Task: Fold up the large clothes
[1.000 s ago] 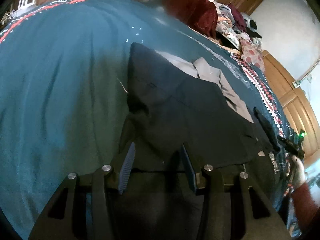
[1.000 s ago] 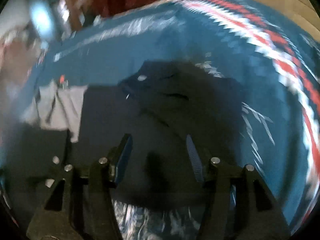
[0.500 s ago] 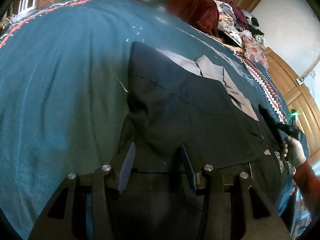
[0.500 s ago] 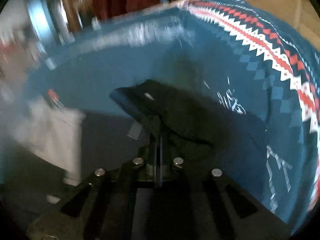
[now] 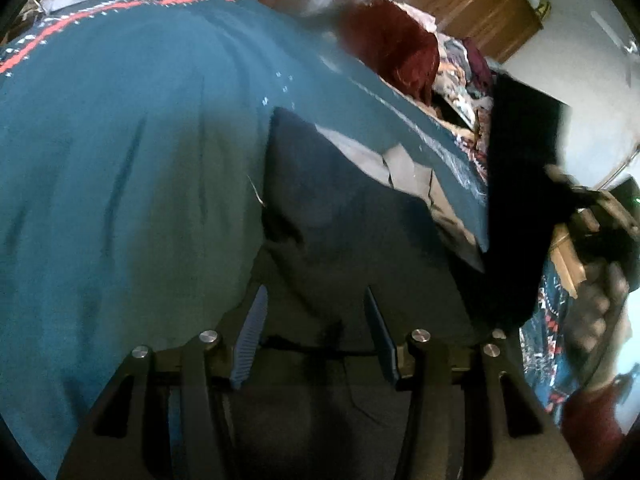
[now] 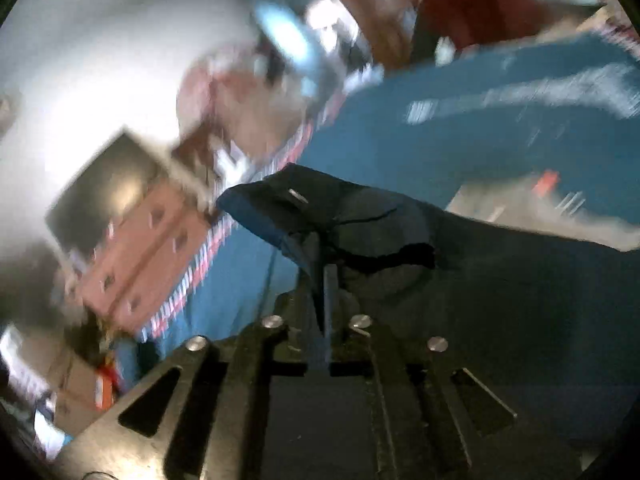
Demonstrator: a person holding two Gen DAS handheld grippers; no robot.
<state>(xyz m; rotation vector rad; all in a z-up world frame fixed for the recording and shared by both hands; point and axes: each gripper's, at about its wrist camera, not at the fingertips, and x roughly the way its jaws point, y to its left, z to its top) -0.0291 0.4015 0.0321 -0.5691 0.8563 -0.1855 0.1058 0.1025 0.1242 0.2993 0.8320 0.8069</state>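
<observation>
A large dark garment (image 5: 344, 216) with a pale grey lining (image 5: 400, 164) lies on a teal bedspread (image 5: 120, 168). My left gripper (image 5: 316, 312) hovers open over the garment's near edge, with nothing between its fingers. My right gripper (image 6: 324, 272) is shut on a dark corner of the garment (image 6: 320, 208) and holds it lifted off the bed. In the left wrist view that lifted part hangs as a dark flap (image 5: 516, 200) at the right, beside the right gripper (image 5: 592, 216) and the hand (image 5: 596, 304) holding it.
The bedspread has a red and white patterned border (image 5: 52, 36). A dark red cloth (image 5: 396, 56) and a heap of mixed clothes (image 5: 460, 68) lie at the far side. Wooden cabinets (image 5: 472, 4) stand behind. The right wrist view is heavily blurred.
My right gripper shut on the garment's corner and has swung it up and away from the bed. The left gripper stayed open in nearly the same place.
</observation>
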